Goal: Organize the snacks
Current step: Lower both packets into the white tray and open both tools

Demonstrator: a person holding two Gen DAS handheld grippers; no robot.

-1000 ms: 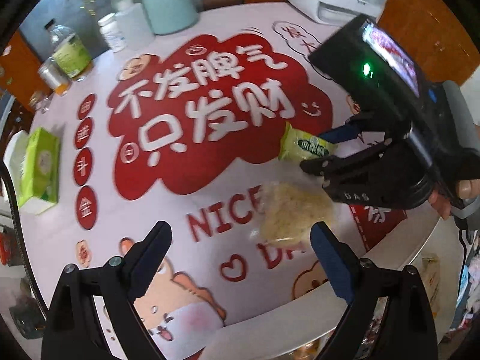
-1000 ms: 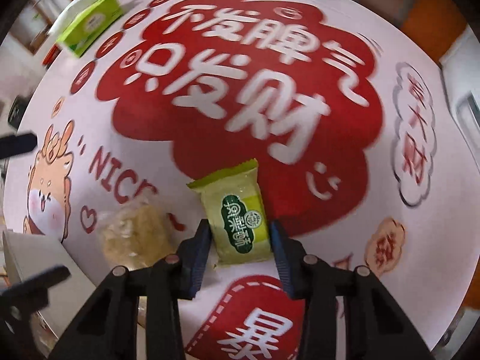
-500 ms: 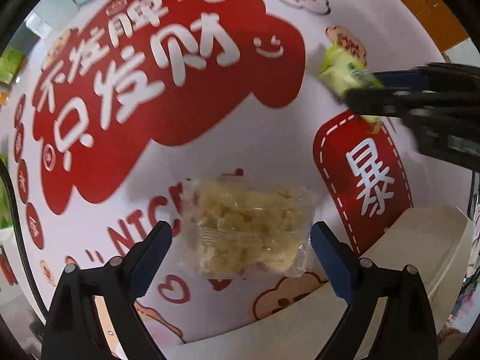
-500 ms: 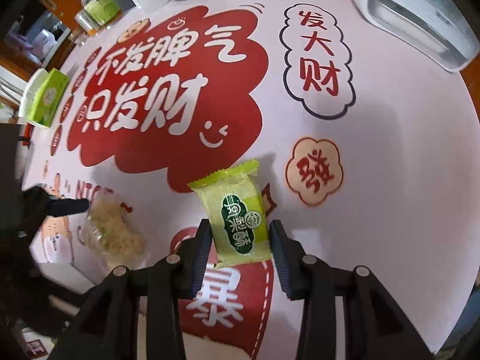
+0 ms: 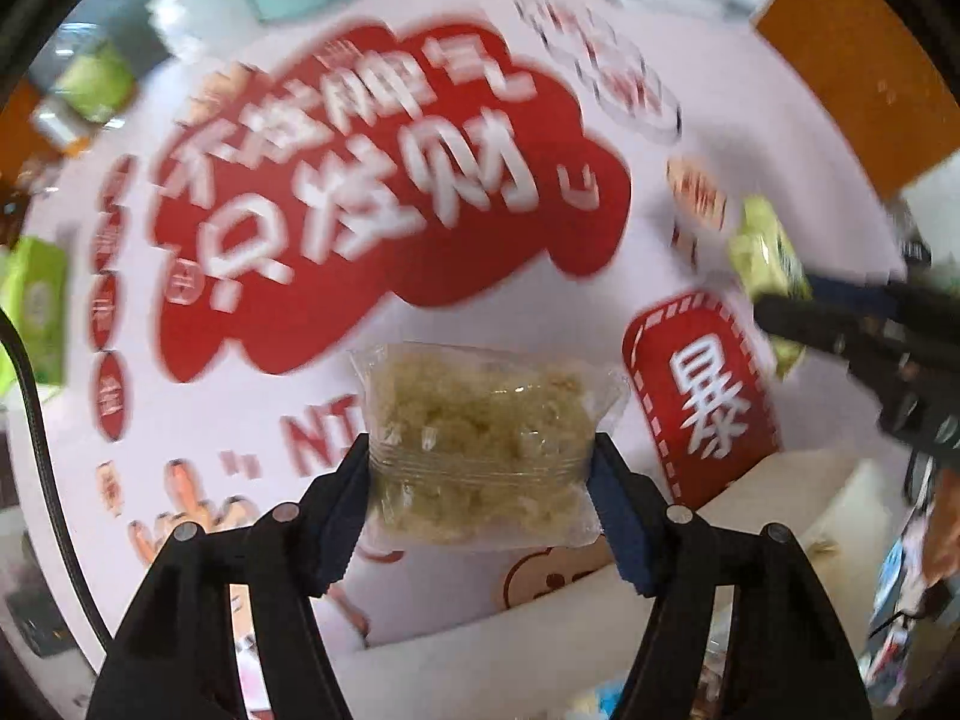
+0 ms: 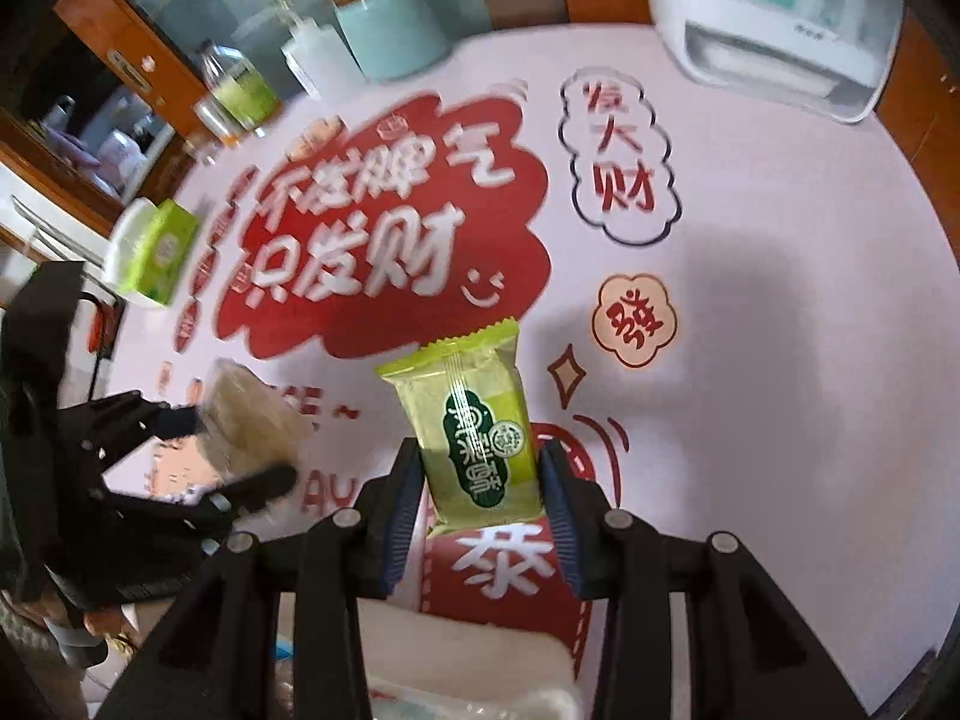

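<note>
Left wrist view: a round pale-pink surface (image 5: pixel 456 312) printed with red cloud shapes and white characters, blurred by motion; a cream box wall (image 5: pixel 828 516) shows at its lower right edge. The left gripper (image 5: pixel 480 468) has just been closing, and its fingers (image 5: pixel 345 492) now press both side edges of the clear plastic packet of pale yellow shredded snack (image 5: pixel 480 438). The packet sits at the near edge of the surface; whether it has lifted I cannot tell. Risk: the film is slack and bulging, so a hold on the seams alone may slip or let the packet fold and drop when raised. Squeezing harder may crush the crumbly contents.

Right wrist view: the same surface, with a white appliance (image 6: pixel 774 24) and a teal canister (image 6: pixel 390 30) at the far rim. The right gripper (image 6: pixel 486 480) holds a yellow-green foil-wrapped snack bar (image 6: pixel 474 426) upright, its fingers clamped on the lower half, above the surface. Risk: the two grippers are near each other above the box, so they could collide, and the smooth wrapper may slide out.
</note>
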